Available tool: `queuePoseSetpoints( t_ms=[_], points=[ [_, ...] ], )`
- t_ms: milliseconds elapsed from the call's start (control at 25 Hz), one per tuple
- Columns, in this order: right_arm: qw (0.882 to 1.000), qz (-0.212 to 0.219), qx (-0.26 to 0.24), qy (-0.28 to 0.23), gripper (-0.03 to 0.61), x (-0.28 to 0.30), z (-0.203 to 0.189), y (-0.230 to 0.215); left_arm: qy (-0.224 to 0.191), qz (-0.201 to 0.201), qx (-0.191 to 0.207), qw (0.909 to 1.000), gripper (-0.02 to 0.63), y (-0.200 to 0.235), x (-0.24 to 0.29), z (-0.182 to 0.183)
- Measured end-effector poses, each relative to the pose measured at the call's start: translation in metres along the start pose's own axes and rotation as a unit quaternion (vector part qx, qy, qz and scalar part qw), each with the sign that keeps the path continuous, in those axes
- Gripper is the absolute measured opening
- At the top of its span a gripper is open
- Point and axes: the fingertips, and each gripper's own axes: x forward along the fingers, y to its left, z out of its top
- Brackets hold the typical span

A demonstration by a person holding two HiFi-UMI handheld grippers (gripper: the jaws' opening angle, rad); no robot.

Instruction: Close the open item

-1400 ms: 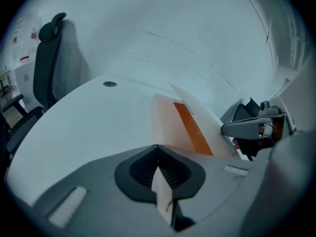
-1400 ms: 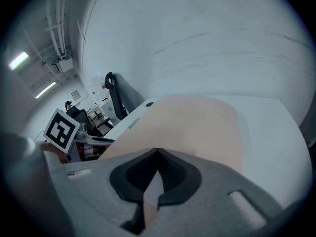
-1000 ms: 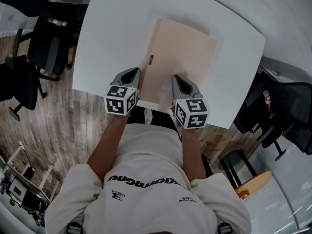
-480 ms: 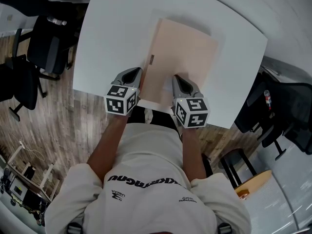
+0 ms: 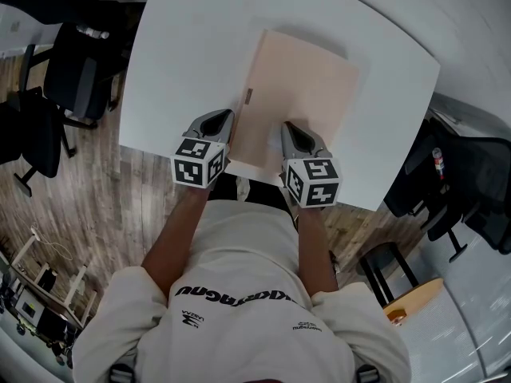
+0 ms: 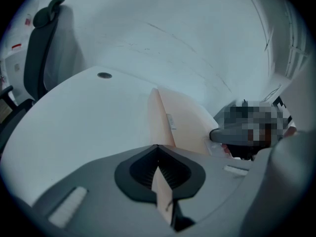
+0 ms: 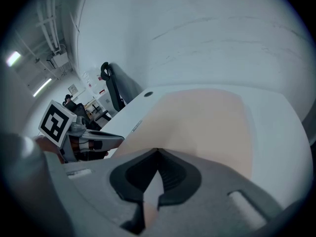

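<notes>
Left tool [image 5: 219, 120] and right tool [image 5: 294, 129] each pinch the folder [image 5: 307, 86] by its near edge; uneven motion risks creasing it or losing grip.

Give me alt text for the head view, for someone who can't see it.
A person, seen from above, grips the near edge of a peach folder on a white table with the left tongs and right tongs. Dark office chairs stand beside it.

Pale short-sleeved T-shirt [image 5: 239, 325] with dark lettering across it
</notes>
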Motion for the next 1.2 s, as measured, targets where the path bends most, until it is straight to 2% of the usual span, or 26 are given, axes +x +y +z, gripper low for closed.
queuePoseSetpoints(
  t_ms=[360,600,1200],
  points=[
    [1.0,0.002,0.003,0.009,0.0,0.005,-0.002,0.001,-0.003,-0.004,0.004,1.0,0.005,0.0,0.001,0.0],
    [0.998,-0.022,-0.04,0.032,0.0,0.01,-0.006,0.002,-0.003,-0.004,0.008,1.0,0.005,0.0,0.001,0.0],
    [0.997,-0.026,-0.041,0.055,0.0,0.015,-0.01,-0.001,-0.001,-0.004,0.012,0.9999,0.005,-0.002,0.003,-0.001]
  ],
)
